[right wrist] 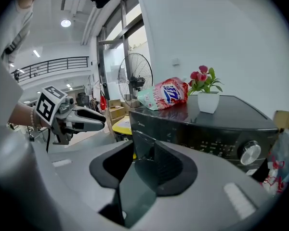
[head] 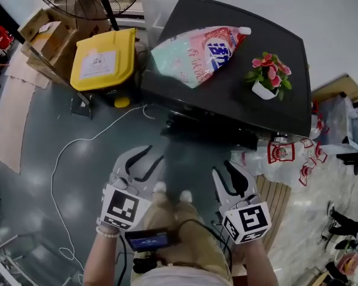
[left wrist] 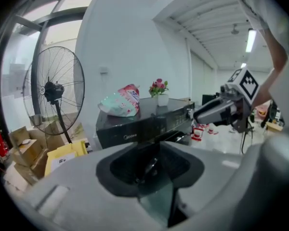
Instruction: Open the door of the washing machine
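Washing machine (head: 238, 103) stands ahead of both empty grippers; its door is untouched.
The left gripper (head: 144, 159) and the right gripper (head: 232, 180) each hold their jaws apart with nothing between them, pointing forward and a little downward. Just beyond them, near but not touching, the dark front of the washing machine faces the grippers, and its control strip (right wrist: 216, 146) shows past the right gripper's jaws. The door should sit lower on that front, but the jaws hide it in both gripper views. The right gripper looks slightly nearer, so the reach runs forward and down.
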A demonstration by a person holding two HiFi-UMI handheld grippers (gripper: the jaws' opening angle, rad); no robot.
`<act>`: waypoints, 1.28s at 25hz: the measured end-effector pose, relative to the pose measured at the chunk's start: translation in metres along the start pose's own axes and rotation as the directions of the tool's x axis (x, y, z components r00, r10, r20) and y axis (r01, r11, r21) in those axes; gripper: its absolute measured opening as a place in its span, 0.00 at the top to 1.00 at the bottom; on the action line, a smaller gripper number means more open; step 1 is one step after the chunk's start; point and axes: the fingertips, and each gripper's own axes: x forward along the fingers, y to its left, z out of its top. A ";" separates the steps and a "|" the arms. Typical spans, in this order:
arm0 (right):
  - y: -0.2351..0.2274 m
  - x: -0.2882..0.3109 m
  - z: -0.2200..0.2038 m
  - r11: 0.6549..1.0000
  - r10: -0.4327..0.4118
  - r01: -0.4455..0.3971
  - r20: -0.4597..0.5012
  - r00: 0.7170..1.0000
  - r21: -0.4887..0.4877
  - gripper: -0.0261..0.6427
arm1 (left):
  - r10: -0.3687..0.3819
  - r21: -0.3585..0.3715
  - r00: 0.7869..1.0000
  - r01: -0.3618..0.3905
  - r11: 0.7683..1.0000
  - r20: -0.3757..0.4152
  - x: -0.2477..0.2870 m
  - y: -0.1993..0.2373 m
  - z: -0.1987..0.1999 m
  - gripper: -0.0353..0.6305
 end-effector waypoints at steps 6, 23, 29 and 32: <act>-0.006 0.022 -0.017 0.999 -0.035 0.036 -0.039 0.999 0.017 0.78 | -0.072 0.067 0.996 0.076 0.995 -0.051 0.033 0.007 -0.033 0.73; -0.017 0.060 -0.060 0.990 -0.116 0.122 -0.087 0.989 0.070 0.78 | -0.216 0.206 0.942 0.271 0.940 -0.255 0.132 0.010 -0.145 0.72; -0.022 0.068 -0.072 0.986 -0.135 0.143 -0.100 0.986 0.082 0.78 | -0.219 0.139 0.935 0.265 0.954 -0.279 0.160 0.016 -0.171 0.71; -0.023 0.072 -0.077 0.984 -0.145 0.154 -0.108 0.984 0.085 0.78 | -0.236 0.120 0.926 0.281 0.952 -0.294 0.170 0.017 -0.183 0.71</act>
